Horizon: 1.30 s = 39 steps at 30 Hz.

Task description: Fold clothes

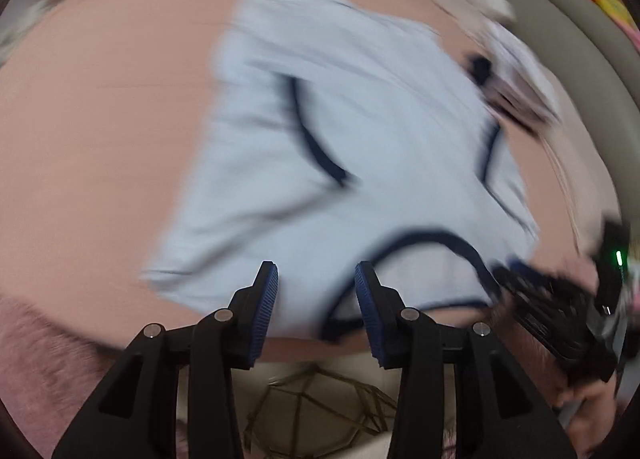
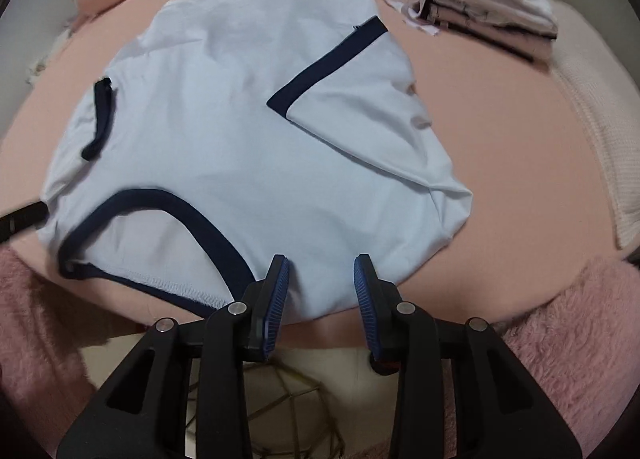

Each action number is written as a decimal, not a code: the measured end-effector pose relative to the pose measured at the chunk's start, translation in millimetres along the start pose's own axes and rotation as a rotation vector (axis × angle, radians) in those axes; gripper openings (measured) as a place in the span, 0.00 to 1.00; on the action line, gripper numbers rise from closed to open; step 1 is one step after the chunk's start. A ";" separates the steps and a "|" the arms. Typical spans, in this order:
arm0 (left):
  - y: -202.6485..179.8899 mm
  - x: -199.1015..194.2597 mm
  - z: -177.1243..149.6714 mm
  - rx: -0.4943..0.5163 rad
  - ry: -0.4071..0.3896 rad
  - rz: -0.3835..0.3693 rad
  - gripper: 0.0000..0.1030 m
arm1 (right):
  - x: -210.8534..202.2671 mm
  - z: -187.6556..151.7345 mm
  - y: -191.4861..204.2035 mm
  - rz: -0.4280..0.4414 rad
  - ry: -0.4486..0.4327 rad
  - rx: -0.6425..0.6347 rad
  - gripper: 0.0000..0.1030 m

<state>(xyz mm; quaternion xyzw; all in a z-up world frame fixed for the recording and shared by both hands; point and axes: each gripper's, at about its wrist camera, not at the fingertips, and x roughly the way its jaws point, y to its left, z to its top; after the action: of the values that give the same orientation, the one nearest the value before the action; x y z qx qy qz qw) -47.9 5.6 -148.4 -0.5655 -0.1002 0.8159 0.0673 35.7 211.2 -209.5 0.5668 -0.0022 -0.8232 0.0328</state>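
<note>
Viewing light-blue T-shirt (image 2: pixel 248 147) w/ navy trim, flat on pink bed sheet (image 2: pixel 520 131), sleeves folded in; our L tongs (image 1: pixel 316 275) & R tongs (image 2: pixel 322 265) both released, empty, at collar end.

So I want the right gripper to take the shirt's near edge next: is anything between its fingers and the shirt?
Nothing visible. The right gripper is open, and the pale blue shirt lies flat on the pink bed cover straight ahead. The folded pile sits far off, beyond the shirt.
</note>
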 end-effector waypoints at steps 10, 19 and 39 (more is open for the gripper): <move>48.4 -30.8 -30.7 -0.225 0.003 -0.086 0.36 | -13.4 -26.1 -20.8 0.069 0.004 0.090 0.35; 97.7 -24.3 -40.6 -0.440 -0.105 -0.098 0.40 | -42.7 -57.5 -56.1 0.113 -0.085 0.343 0.39; 108.9 -13.2 -27.1 -0.386 -0.084 -0.112 0.19 | -15.6 -15.5 -57.3 0.243 -0.037 0.253 0.40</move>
<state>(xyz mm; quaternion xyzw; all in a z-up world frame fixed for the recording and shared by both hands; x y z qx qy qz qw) -17.6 -100.6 -171.7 -0.5269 -0.2887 0.7994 -0.0013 52.7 269.8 -202.8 0.5466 -0.1748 -0.8167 0.0604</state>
